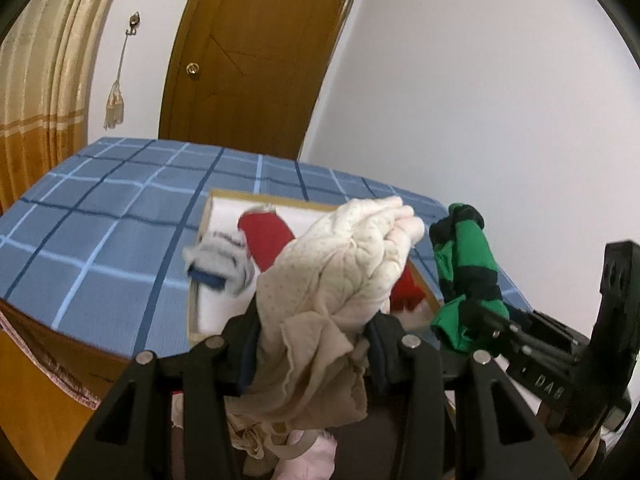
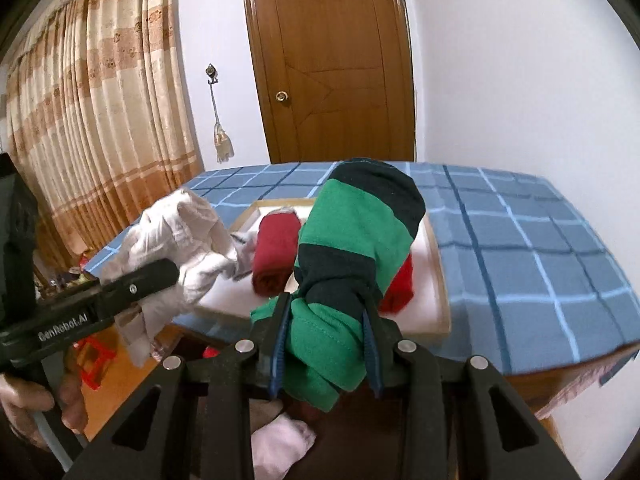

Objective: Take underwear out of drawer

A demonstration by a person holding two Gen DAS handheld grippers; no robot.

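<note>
My left gripper (image 1: 312, 332) is shut on a cream dotted underwear bundle (image 1: 340, 264), held up in front of the bed; it also shows in the right wrist view (image 2: 176, 236). My right gripper (image 2: 326, 320) is shut on a green and dark striped underwear roll (image 2: 352, 240), which also shows in the left wrist view (image 1: 464, 268). Behind them a shallow wooden tray (image 2: 440, 280) with a white lining lies on the bed. It holds a dark red roll (image 2: 276, 256), a brighter red piece (image 2: 400, 284) and a grey striped piece (image 1: 224, 256). Pale garments (image 2: 280, 444) lie below the grippers.
The bed has a blue checked cover (image 1: 104, 216). A brown door (image 2: 332, 60) and white wall stand behind it, curtains (image 2: 92, 120) at the left. A red stool (image 2: 96, 360) stands on the wooden floor.
</note>
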